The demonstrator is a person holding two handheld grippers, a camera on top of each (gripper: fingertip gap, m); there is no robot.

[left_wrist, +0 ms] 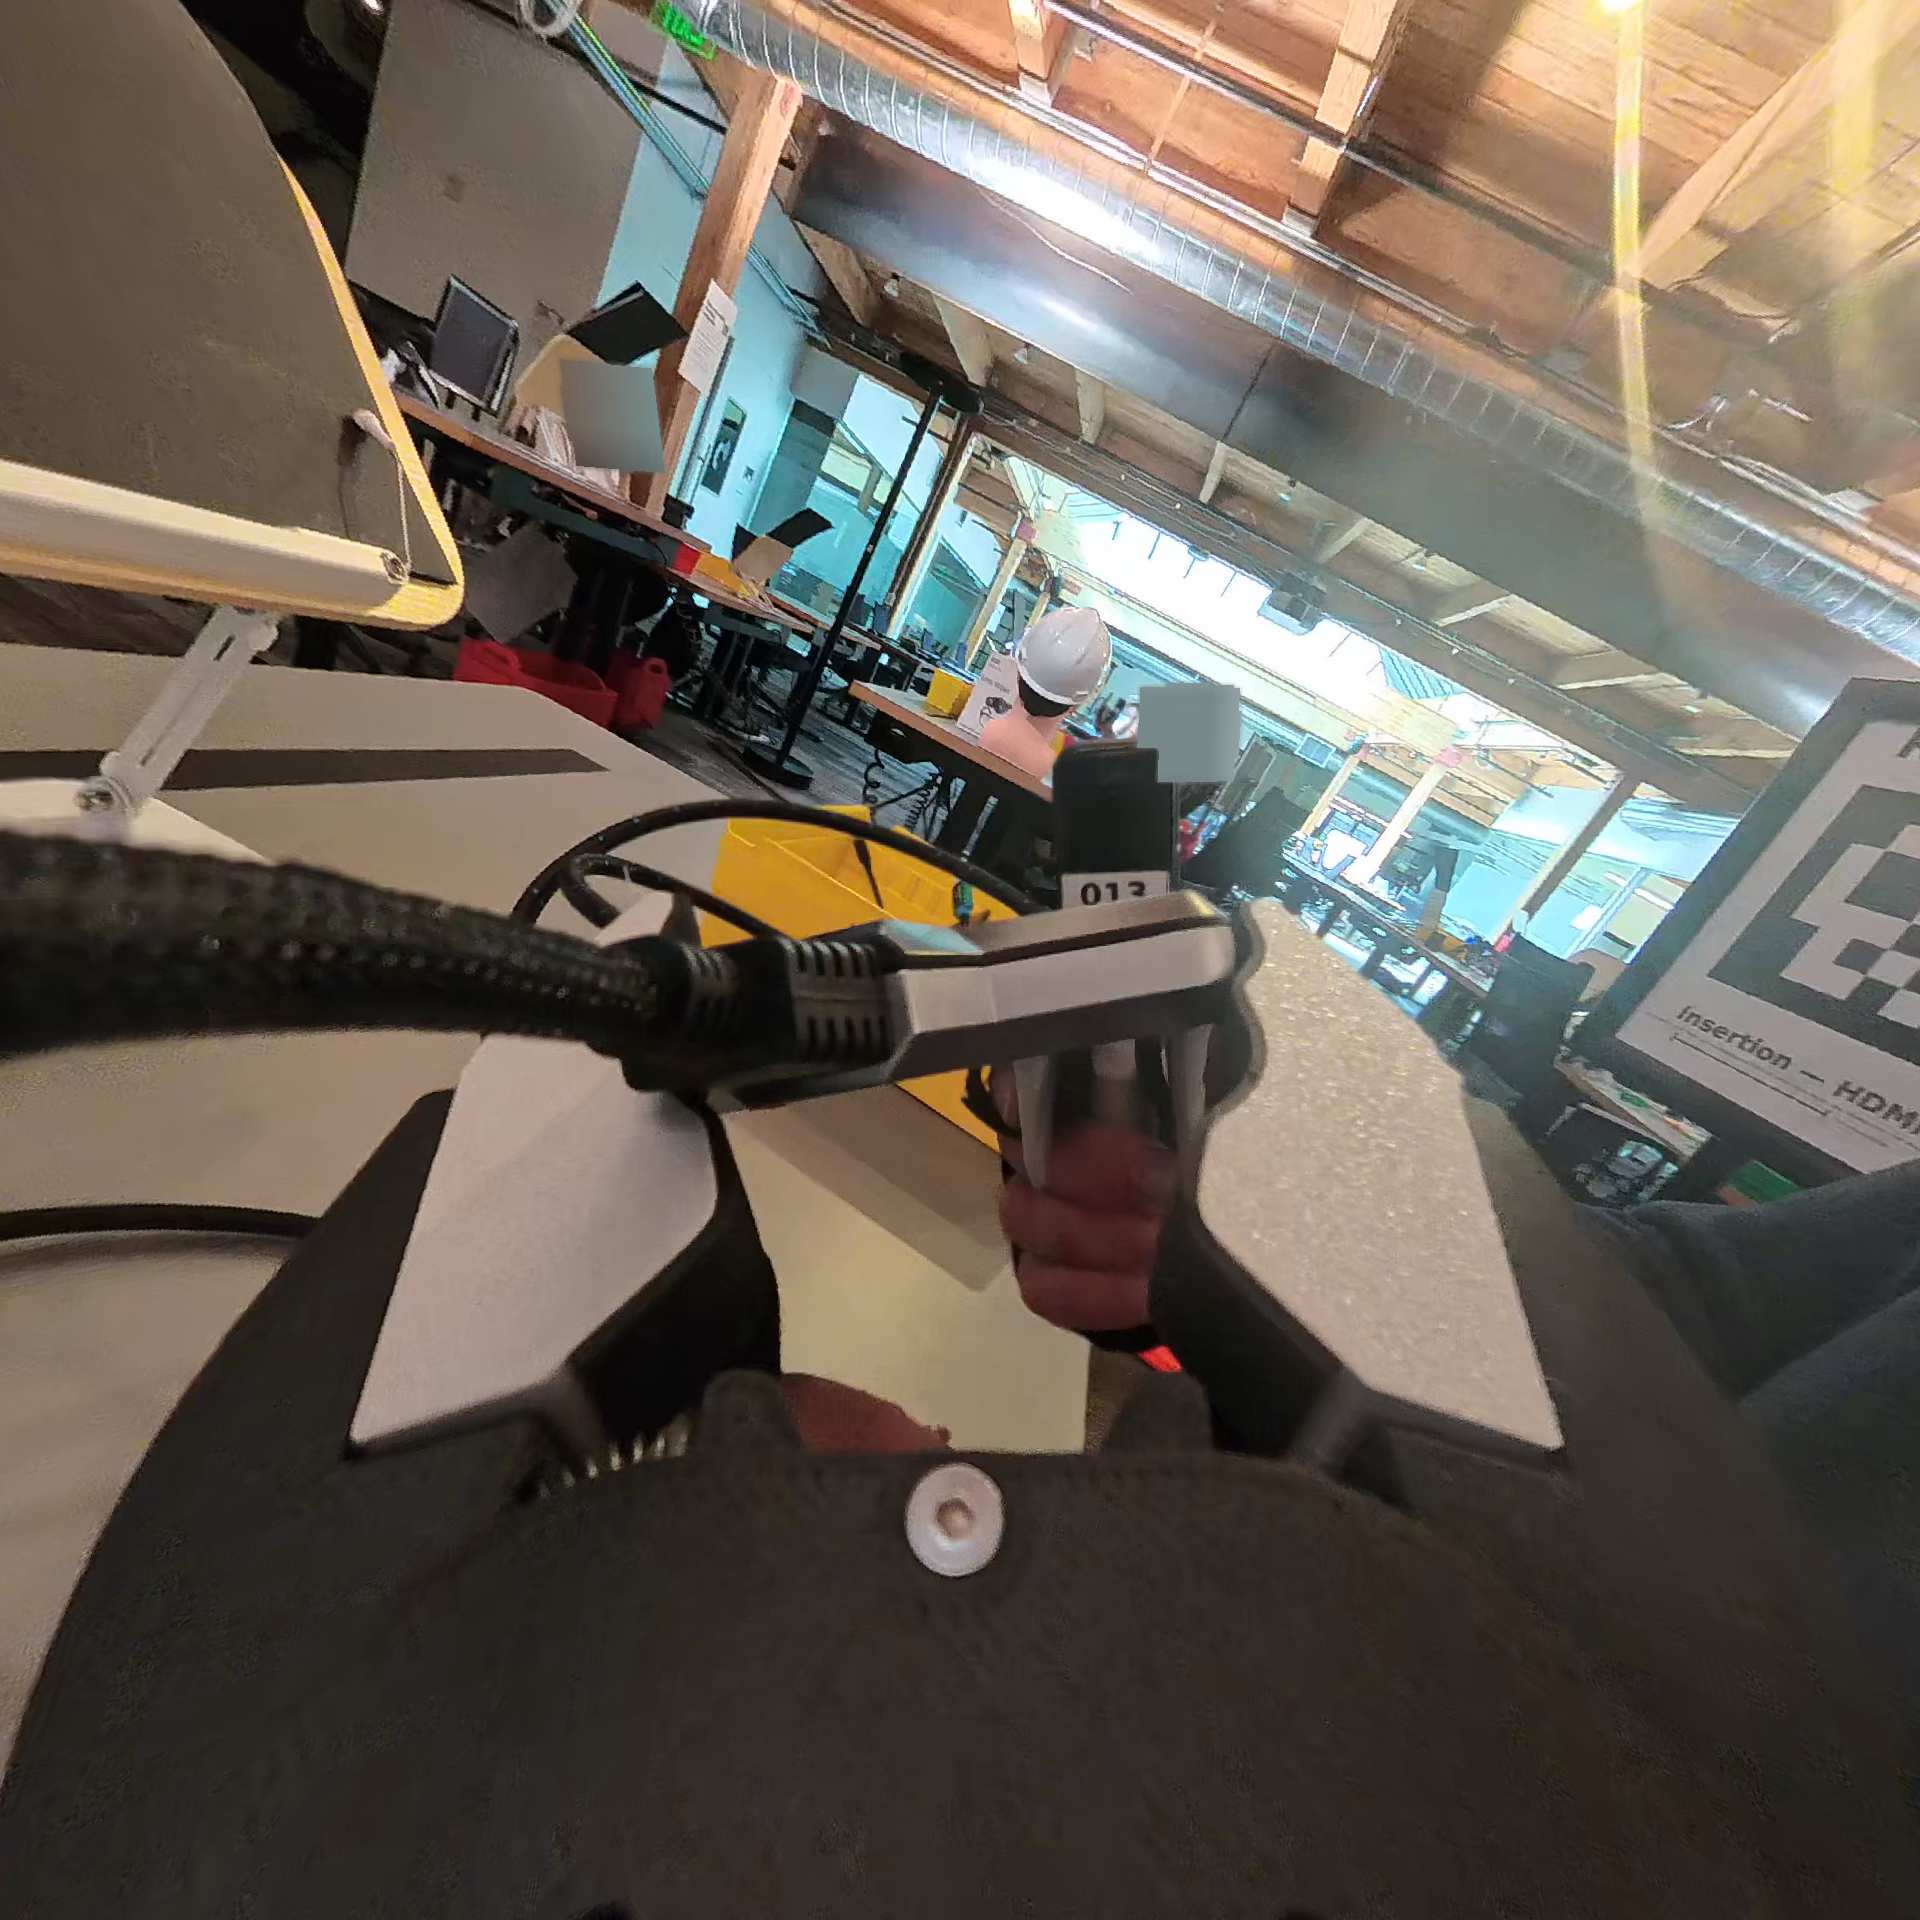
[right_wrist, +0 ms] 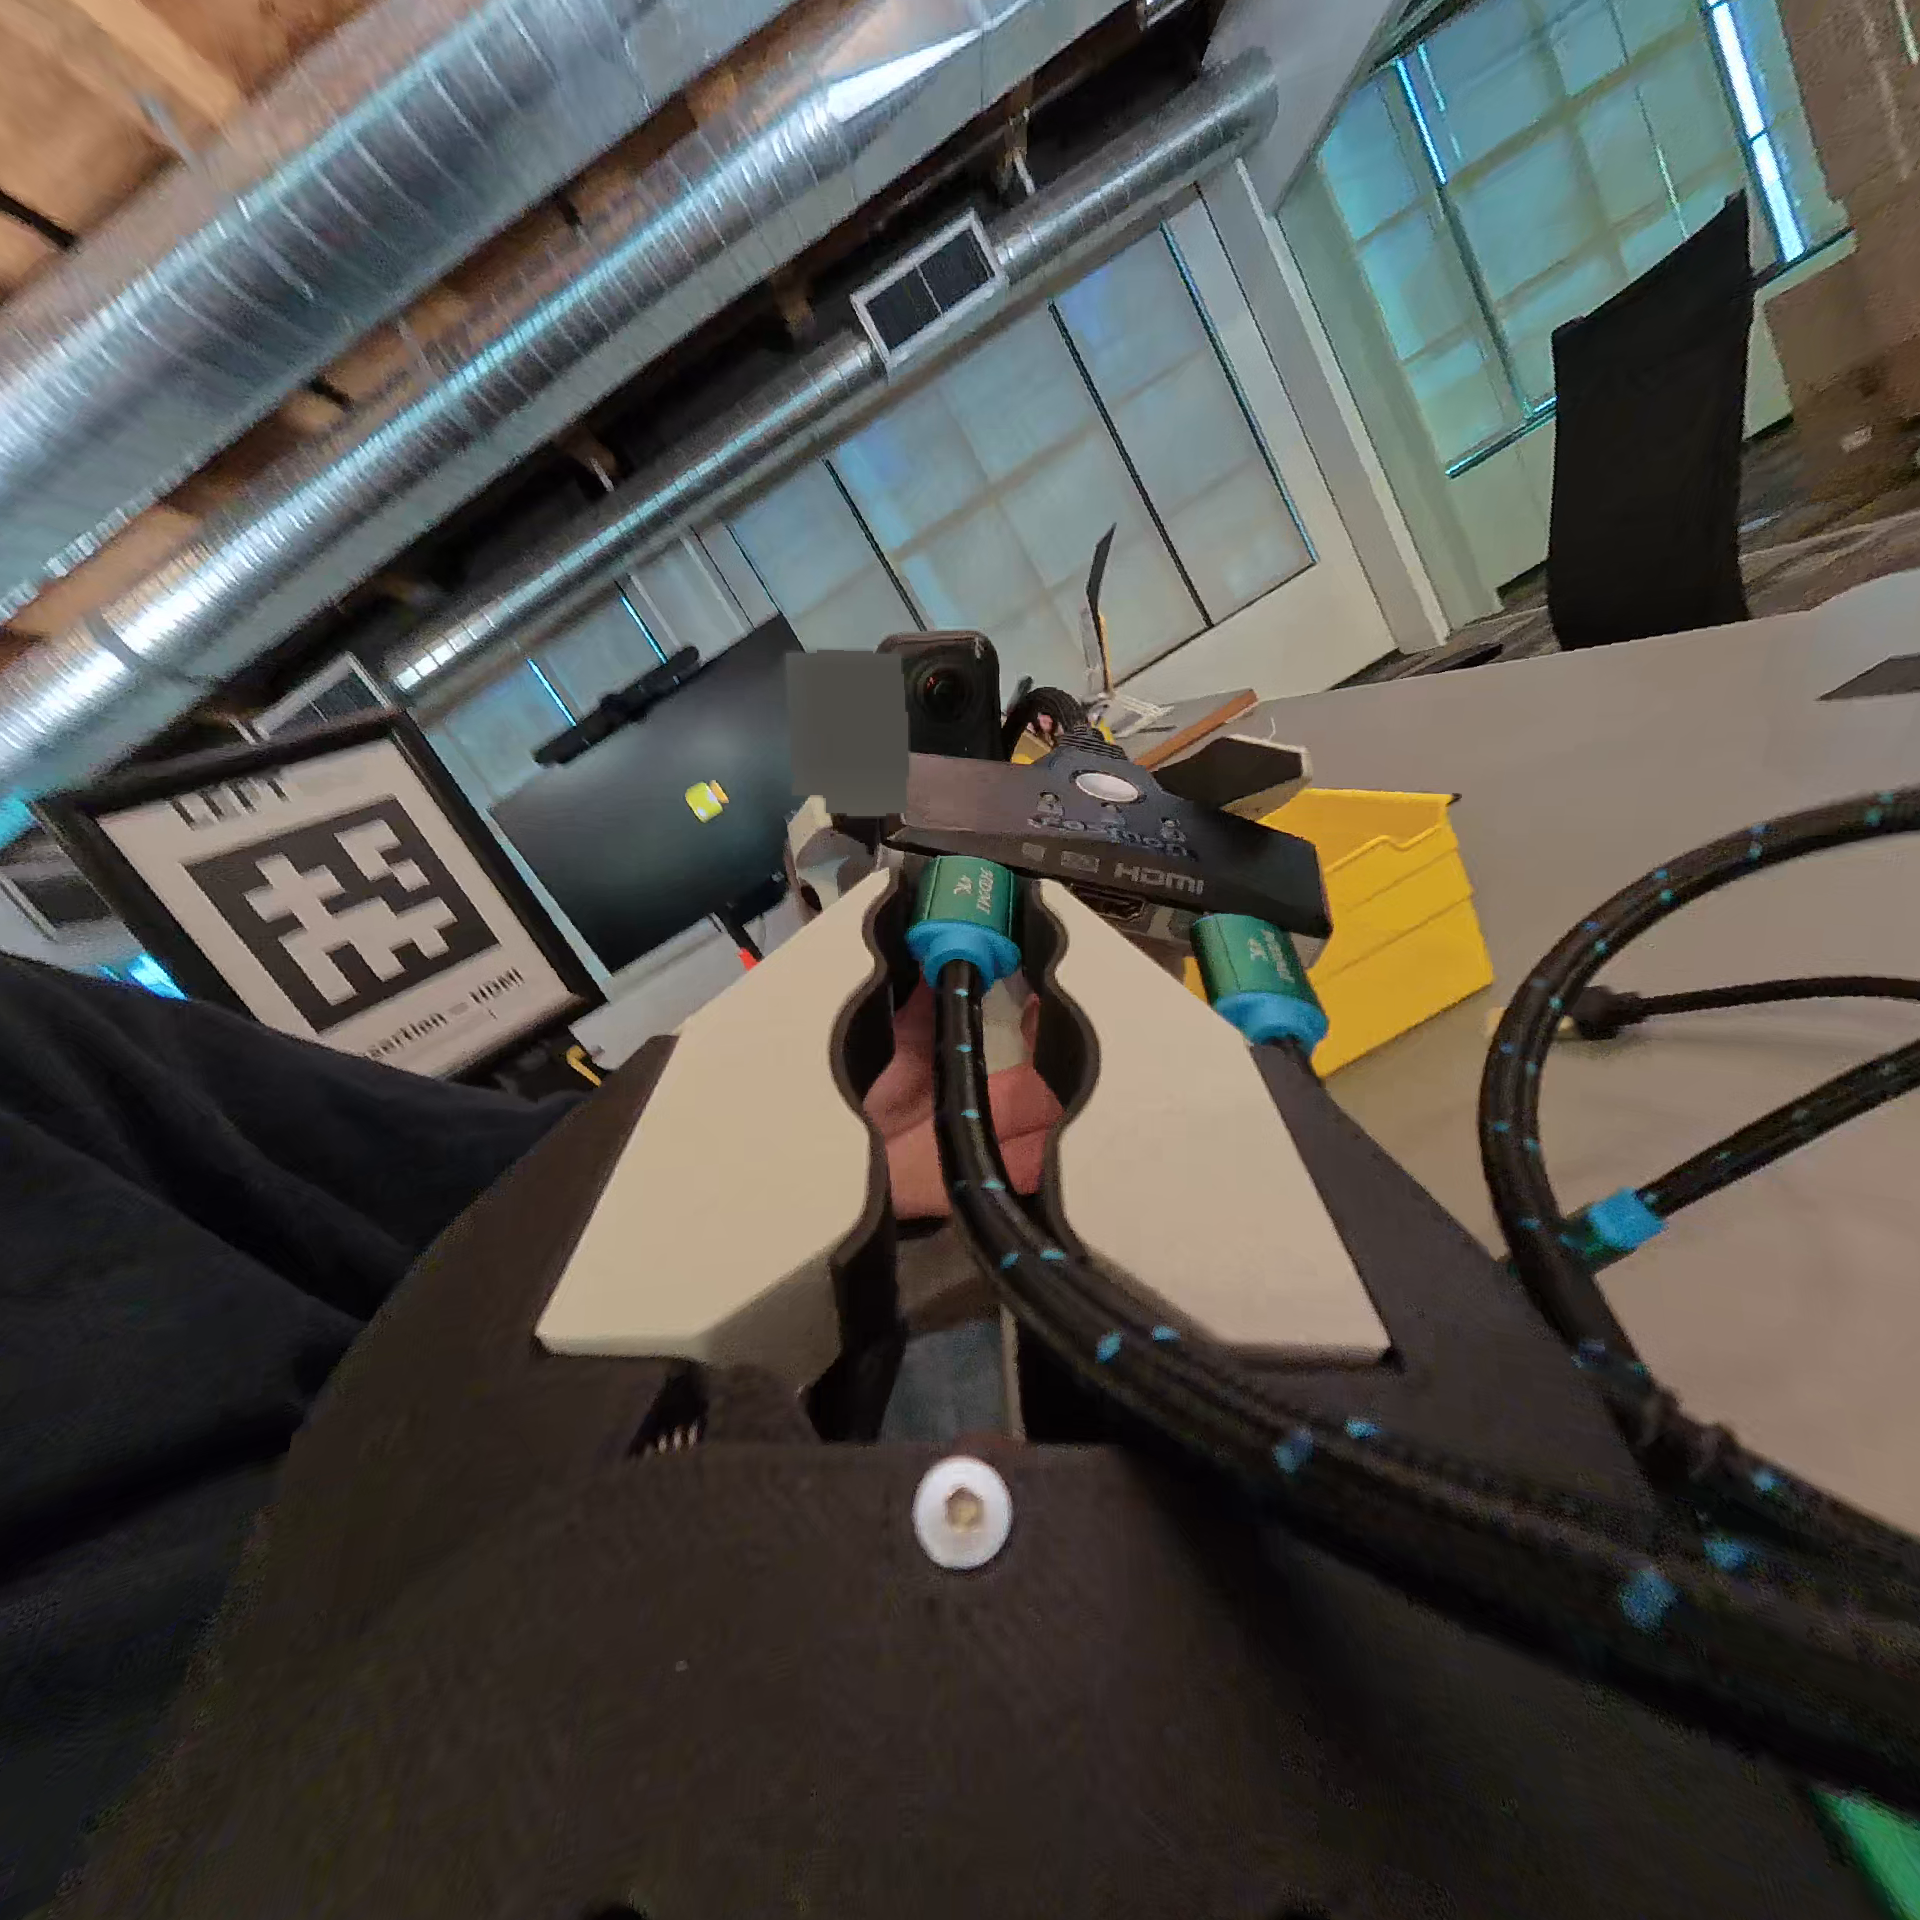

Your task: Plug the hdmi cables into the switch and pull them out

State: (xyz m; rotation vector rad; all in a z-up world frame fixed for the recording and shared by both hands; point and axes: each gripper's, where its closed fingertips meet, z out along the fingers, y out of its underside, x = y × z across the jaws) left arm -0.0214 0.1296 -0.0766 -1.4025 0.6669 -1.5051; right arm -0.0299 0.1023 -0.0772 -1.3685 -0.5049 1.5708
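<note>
Right gripper (right_wrist: 961,935) closes its two pale fingers (right_wrist: 748,1122) around the green plug (right_wrist: 958,899) of one braided cable (right_wrist: 1143,1340), right at the metal shell where it enters the switch (right_wrist: 1122,842). A second green plug (right_wrist: 1252,971) sits seated just beside it. Left gripper (left_wrist: 1132,997) clamps the switch (left_wrist: 1060,982) from the far side, both held above the bench (right_wrist: 1558,748). The small switch looks light and rigid; the plug shells are smooth and likely slippery, so grasp the shell squarely. The stiff braid will tug sideways, so I would pull straight along the port.
</note>
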